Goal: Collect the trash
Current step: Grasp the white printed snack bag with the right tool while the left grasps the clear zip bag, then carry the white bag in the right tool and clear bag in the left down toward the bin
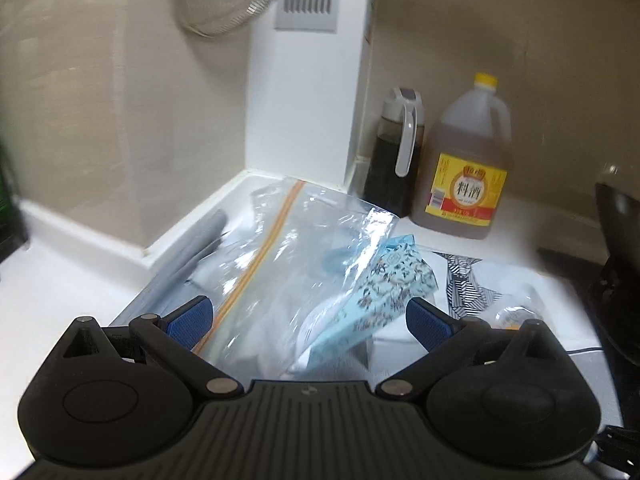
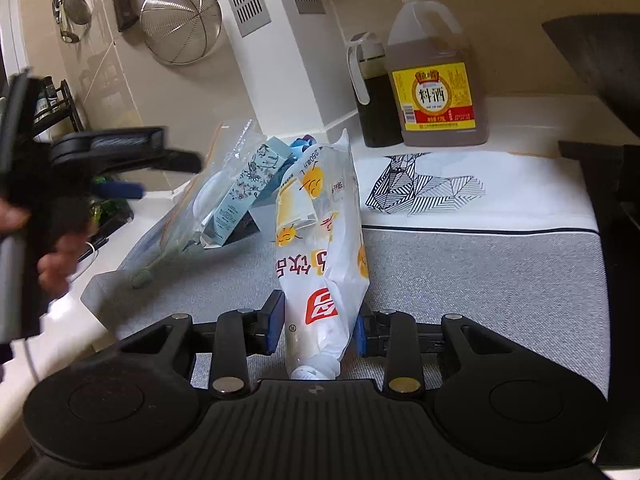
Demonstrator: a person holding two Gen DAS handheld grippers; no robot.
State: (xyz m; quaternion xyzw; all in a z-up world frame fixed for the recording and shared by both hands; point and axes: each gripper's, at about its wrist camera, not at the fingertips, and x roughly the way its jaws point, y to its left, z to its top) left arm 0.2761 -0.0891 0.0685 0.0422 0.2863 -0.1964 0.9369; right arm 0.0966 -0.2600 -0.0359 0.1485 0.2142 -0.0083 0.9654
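Note:
My right gripper [image 2: 319,324] is shut on the lower end of a white plastic pouch [image 2: 320,216] with yellow and red print, which stands tilted above the grey mat [image 2: 480,280]. Just left of the pouch, a clear zip bag [image 2: 224,172] with an orange seal leans on the mat and holds a light-blue patterned box [image 2: 244,188]. My left gripper [image 1: 308,320] is open, with the zip bag [image 1: 288,248] and the box [image 1: 384,292] just ahead of its blue pads. In the right wrist view, a hand holds the left gripper [image 2: 124,184] left of the bag, apart from it.
A dark oil dispenser [image 2: 374,96] and a yellow-capped jug of cooking wine [image 2: 436,76] stand at the back wall. A white cloth with a black geometric print [image 2: 500,192] lies behind the mat. A strainer [image 2: 180,24] and a knife hang on the wall; black cookware [image 1: 620,264] sits at the right.

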